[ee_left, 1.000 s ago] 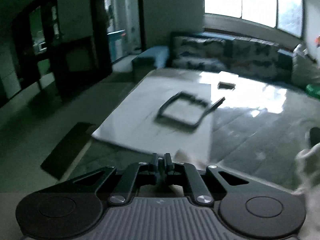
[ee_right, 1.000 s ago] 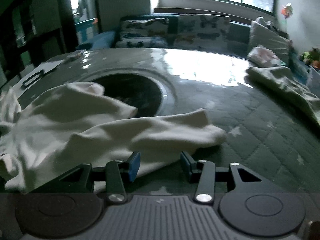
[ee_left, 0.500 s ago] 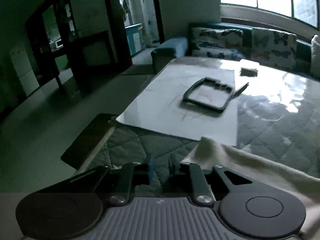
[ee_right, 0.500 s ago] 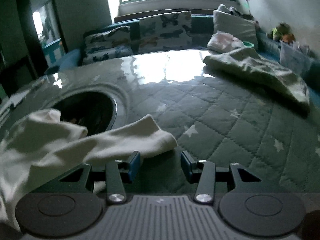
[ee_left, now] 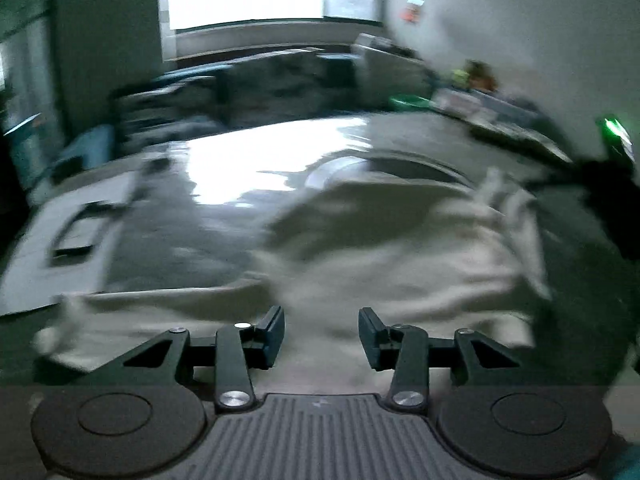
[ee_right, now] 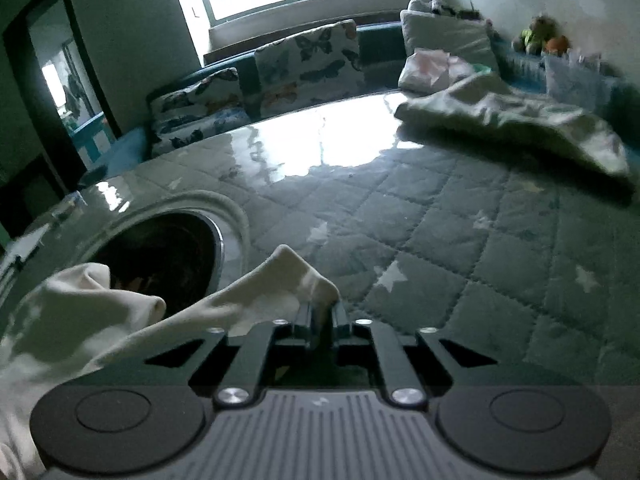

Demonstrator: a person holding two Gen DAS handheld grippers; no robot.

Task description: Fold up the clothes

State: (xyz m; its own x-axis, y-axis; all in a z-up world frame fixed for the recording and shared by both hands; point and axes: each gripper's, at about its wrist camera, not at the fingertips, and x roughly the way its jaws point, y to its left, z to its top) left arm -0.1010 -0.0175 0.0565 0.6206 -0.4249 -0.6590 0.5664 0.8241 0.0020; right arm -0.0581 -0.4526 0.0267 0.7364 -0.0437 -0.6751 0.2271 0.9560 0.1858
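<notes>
Pinching the white garment [ee_right: 256, 304], right hand-held gripper [ee_right: 320, 320] clamps; left hand-held gripper [ee_left: 321, 332] opening, empty.

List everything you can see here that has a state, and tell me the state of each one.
Right gripper: shut on a corner of the white garment.
Left gripper: fingers opening, over the cloth, nothing pinched.
White garment: crumpled, unfolded, partly over the round opening.
Round opening: uncovered, dark inside.
Second garment: loose heap at the far edge of the quilted table cover.
</notes>
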